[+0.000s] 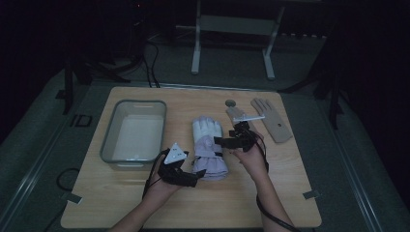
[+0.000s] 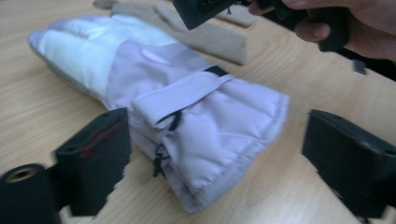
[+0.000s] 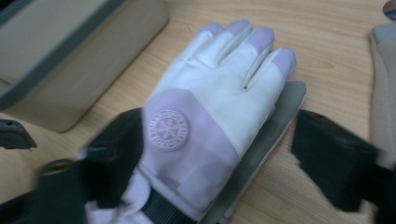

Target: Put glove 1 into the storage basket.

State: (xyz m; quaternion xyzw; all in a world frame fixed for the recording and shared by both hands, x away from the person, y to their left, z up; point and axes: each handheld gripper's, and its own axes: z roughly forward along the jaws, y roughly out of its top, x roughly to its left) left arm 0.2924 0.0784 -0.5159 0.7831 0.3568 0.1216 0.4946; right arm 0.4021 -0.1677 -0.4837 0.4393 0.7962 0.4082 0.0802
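Observation:
A lilac and white padded glove [image 1: 209, 145] lies back up in the middle of the wooden table, fingers pointing away from me. My left gripper [image 1: 194, 178] is at the glove's cuff. In the left gripper view the cuff [image 2: 187, 121] lies between the gripper's [image 2: 219, 158] two black jaws, which stand wide apart; the right jaw is clear of the fabric. My right gripper [image 1: 227, 141] comes in from the glove's right side. In its own view, the right gripper [image 3: 219, 158] straddles the wrist part of the glove [image 3: 215, 107], open.
A grey tub [image 1: 107, 140] stands left of the glove, also seen as the tub [image 3: 70, 56]. Two flat beige gloves [image 1: 273, 118] lie at the back right, with a small round disc [image 1: 230, 103] near them. A white stand [image 1: 196, 53] rises beyond the table.

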